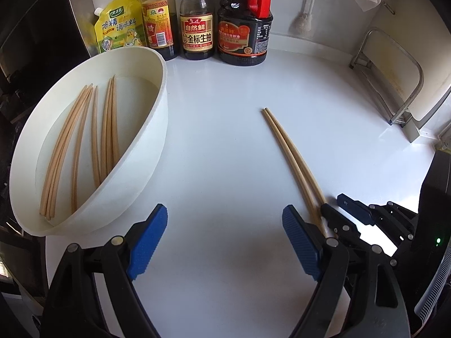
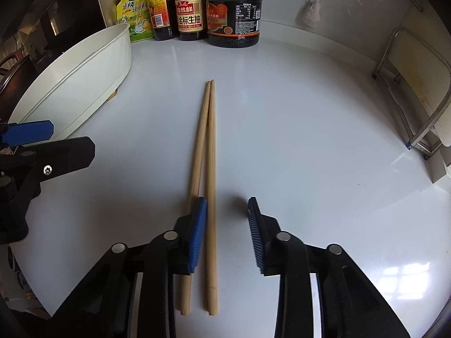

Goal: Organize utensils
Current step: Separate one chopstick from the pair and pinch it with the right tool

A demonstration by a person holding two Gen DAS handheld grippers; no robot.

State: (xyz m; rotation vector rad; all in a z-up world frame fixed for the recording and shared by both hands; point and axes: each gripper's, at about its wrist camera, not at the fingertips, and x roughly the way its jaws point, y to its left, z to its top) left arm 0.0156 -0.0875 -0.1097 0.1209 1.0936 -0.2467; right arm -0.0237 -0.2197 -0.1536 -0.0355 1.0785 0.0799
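Two loose wooden chopsticks (image 2: 207,169) lie side by side on the white table (image 2: 310,140), far tips touching, near ends slightly apart, pointing away from me toward the back wall. My right gripper (image 2: 227,225) sits low over their near half, jaws spread; the left blue pad (image 2: 198,233) lies over the left stick with the right stick just inside it, the other pad well clear to the right. Nothing is pinched.

My left gripper (image 1: 225,242) hovers over bare table left of the pair, jaws spread wide, holding nothing. From the left wrist view, the right gripper's fingers reach in from the right at the sticks' near end.

Left of the pair stands a white oval tub (image 1: 157,129), with several more chopsticks (image 1: 84,140) lying lengthwise inside in loose bunches.

The table is glossy white, with window reflections at the near right. At its back edge, in a row: yellow seasoning pouch (image 1: 118,28), a narrow sauce bottle (image 1: 159,19), a soy sauce bottle (image 1: 197,22), and a big dark jug with red handle (image 1: 245,28). On the white wall behind hangs a brush (image 1: 305,14). A metal rack (image 1: 394,84) stands at the right edge holding a pale board. Dark stove area at far left, details unclear.
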